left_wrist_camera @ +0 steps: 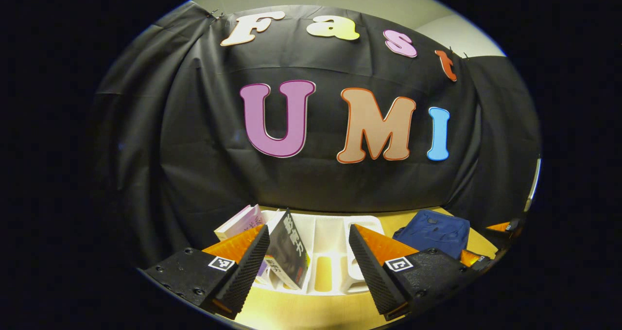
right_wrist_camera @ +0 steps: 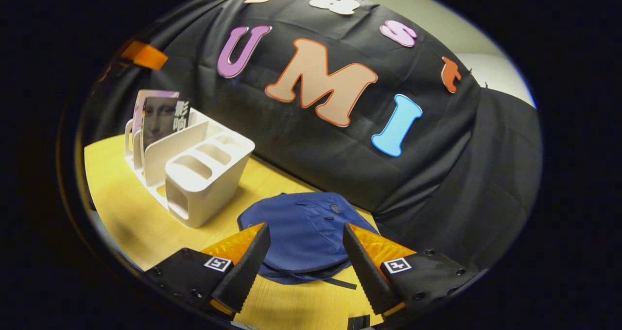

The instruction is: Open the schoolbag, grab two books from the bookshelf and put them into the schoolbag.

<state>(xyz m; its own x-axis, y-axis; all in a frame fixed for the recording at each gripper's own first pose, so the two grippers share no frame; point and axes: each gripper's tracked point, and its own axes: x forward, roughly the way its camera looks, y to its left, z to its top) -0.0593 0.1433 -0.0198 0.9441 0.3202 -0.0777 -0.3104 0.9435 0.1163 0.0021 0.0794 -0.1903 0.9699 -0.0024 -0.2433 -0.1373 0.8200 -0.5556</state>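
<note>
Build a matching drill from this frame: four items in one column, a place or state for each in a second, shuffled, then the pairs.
Items
1. schoolbag
2. bookshelf
3. dark-cover book
4. left gripper

Place or state
A. white, standing on the table
B. open, aimed at the shelf
C. blue, lying flat
D. leaning in a shelf slot

Pairs: 1-C, 2-A, 3-D, 4-B
</note>
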